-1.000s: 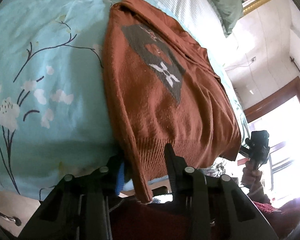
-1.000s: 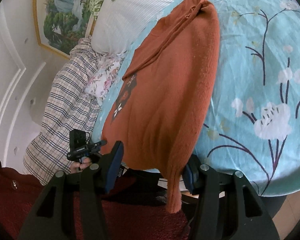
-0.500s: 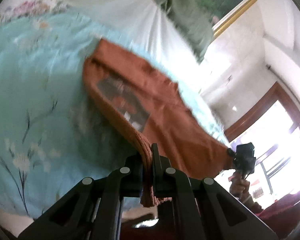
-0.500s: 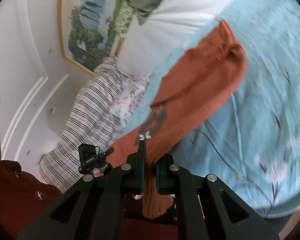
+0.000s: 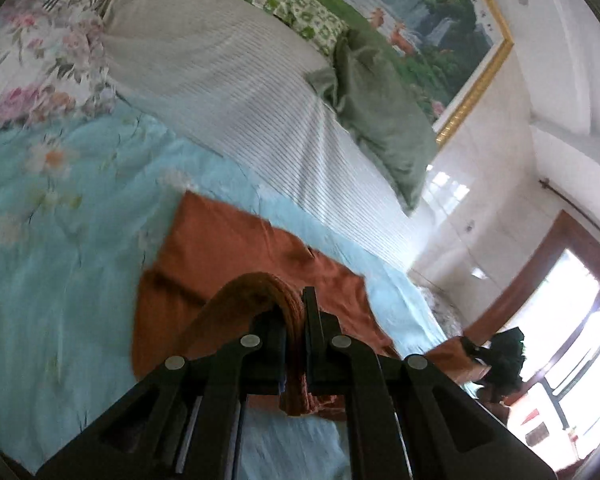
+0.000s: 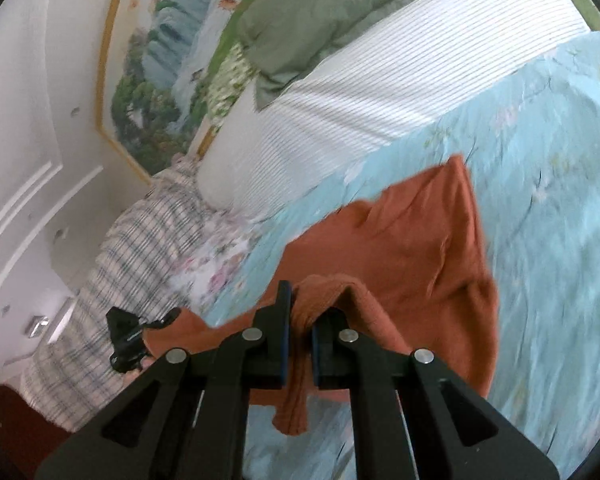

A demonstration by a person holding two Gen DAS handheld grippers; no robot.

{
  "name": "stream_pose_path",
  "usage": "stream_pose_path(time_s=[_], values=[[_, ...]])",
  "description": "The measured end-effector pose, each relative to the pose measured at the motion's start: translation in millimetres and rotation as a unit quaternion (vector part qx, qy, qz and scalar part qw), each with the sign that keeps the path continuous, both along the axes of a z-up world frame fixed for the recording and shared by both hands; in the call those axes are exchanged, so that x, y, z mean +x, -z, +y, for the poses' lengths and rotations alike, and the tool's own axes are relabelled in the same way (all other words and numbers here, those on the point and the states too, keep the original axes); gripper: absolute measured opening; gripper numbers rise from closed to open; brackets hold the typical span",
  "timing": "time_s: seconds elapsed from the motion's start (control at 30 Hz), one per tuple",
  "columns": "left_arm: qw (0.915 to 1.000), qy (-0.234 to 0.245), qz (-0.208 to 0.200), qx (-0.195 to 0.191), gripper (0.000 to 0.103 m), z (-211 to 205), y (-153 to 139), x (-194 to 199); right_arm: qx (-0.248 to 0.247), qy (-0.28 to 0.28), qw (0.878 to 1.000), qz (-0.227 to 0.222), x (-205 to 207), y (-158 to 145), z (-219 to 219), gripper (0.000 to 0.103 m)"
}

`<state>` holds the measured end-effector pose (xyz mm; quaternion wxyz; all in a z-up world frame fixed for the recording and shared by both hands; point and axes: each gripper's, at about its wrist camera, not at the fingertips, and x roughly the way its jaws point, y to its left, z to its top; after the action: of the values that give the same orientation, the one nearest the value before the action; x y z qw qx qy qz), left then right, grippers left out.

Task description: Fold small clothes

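Left wrist view: we are clamping the left gripper (image 5: 298, 312) on the ribbed hem of the rust-orange sweater (image 5: 236, 256), its jaws pressed together with only the knit between them. A short tail of hem is hanging below the jaws. The rest of the sweater is lying on the light blue floral bedspread (image 5: 60, 240), with the held edge arching up off the bed and draping away toward the right gripper (image 5: 476, 354), which is showing small and dark at the far right against a bright window (image 5: 572, 340).

From the right wrist view, we are pinching the right gripper (image 6: 300, 316) on the sweater (image 6: 428, 240) too, jaws closed on a bunched fold of the hem, and a strip of fabric is dangling beneath them. The left gripper (image 6: 168, 316) is holding the other corner of the hem at lower left. Beyond the sweater, a white striped pillow (image 6: 360, 96) and a green pillow (image 6: 332, 8) are lying at the head of the bed, under a gold-framed landscape painting (image 6: 160, 60). A plaid blanket (image 6: 140, 260) is lying at the bed's far side.
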<state>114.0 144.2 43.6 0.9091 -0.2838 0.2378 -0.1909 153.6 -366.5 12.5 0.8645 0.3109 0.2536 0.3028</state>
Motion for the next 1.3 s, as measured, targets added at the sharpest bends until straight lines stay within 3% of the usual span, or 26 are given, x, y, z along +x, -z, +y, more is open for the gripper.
stream_pose_path(time_s=[0.27,0.43,0.57,0.73,0.8,0.87,0.93,1.0,1.1,1.2,1.3], values=[[0.9978,-0.057,0.03,0.014,0.004,3,12,104,-0.038,0.052,0.997,0.053,95,8,-11,0.009],[0.9955,-0.06,0.066,0.031,0.004,0,31,161,-0.051,0.076,0.991,0.094,138,29,-17,0.009],[0.992,-0.065,0.091,0.058,0.005,-6,50,199,-0.08,0.103,0.983,0.133,164,48,-20,0.009],[0.9815,-0.075,0.155,0.085,0.006,-5,92,242,-0.096,0.11,0.968,0.206,183,80,-20,0.009],[0.977,-0.071,0.183,0.084,0.006,-2,109,248,-0.079,0.114,0.969,0.203,174,78,-25,0.015],[0.9781,-0.068,0.181,0.077,0.009,0,112,240,-0.083,0.13,0.97,0.185,158,68,-30,0.036],[0.9782,-0.066,0.177,0.087,0.021,-2,108,224,-0.091,0.142,0.974,0.154,134,54,-31,0.039],[0.9809,-0.053,0.164,0.09,0.027,-10,101,202,-0.098,0.119,0.98,0.129,121,45,-19,0.039],[0.984,0.002,0.153,0.092,0.028,-39,96,175,-0.145,0.012,0.983,0.115,115,45,33,0.039],[0.9767,0.074,0.171,0.106,0.028,-80,106,168,-0.197,-0.09,0.967,0.135,121,63,83,0.039],[0.9645,0.099,0.193,0.151,0.027,-108,119,174,-0.258,-0.102,0.949,0.149,137,75,100,0.035]])
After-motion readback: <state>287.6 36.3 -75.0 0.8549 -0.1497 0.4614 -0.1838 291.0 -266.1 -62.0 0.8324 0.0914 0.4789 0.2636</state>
